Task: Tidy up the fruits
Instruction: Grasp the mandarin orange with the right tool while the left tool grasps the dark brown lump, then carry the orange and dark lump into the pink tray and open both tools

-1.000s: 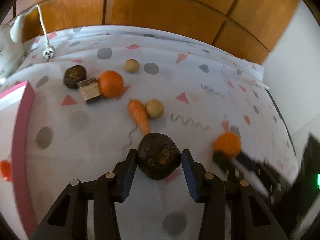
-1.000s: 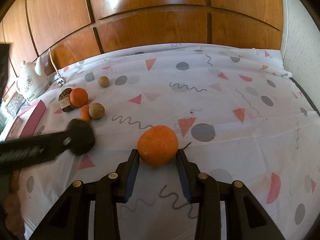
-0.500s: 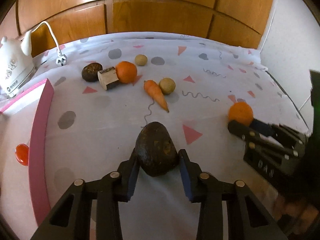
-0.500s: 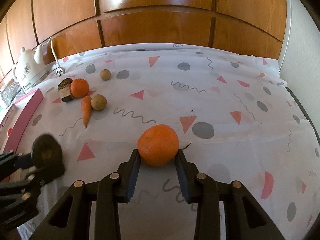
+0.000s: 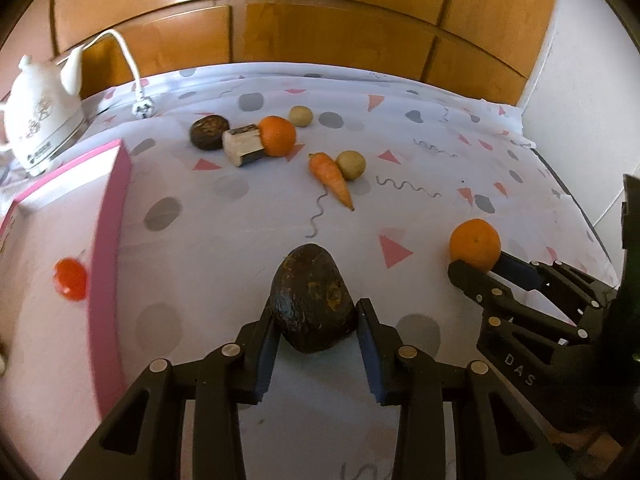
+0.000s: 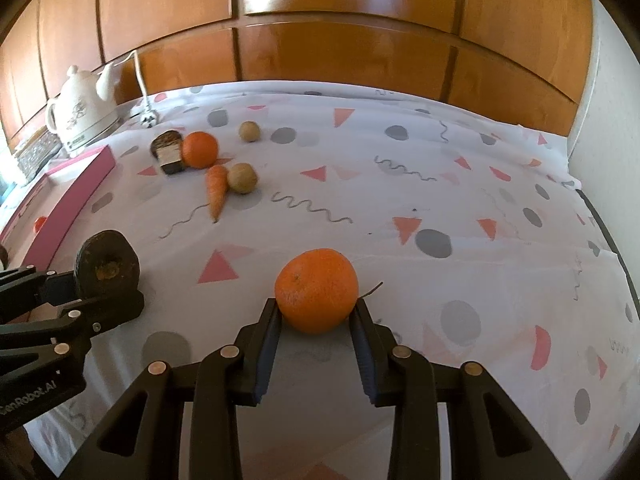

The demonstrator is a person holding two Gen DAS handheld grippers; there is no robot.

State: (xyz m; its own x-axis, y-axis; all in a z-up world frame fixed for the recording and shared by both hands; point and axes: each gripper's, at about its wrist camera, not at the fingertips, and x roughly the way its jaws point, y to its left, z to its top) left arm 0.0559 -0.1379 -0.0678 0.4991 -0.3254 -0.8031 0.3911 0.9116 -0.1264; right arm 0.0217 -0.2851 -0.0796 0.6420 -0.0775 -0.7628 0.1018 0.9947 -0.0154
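Observation:
My left gripper point(image 5: 315, 312) is shut on a dark brown wrinkled fruit point(image 5: 310, 292), holding it just above the patterned cloth beside the pink tray point(image 5: 108, 240). In the right wrist view that fruit point(image 6: 107, 266) shows at the left, in the left gripper point(image 6: 100, 288). Both pads of my right gripper point(image 6: 315, 312) press on an orange point(image 6: 316, 294) over the middle of the cloth. From the left wrist view, the right gripper point(image 5: 484, 268) and its orange point(image 5: 475, 244) are at the right.
Further back lie a second orange point(image 5: 277, 136), a carrot point(image 5: 330, 178), two beige round fruits point(image 5: 351, 165) point(image 5: 301, 116), a dark round fruit point(image 5: 209, 133) and a small block point(image 5: 243, 145). A red fruit point(image 5: 71, 284) lies in the tray. A white kettle point(image 5: 40, 116) stands back left.
The left jaws closed onto the dark fruit and carried it left, nearer the pink tray. The right gripper tightened on the orange and shifted slightly with it.

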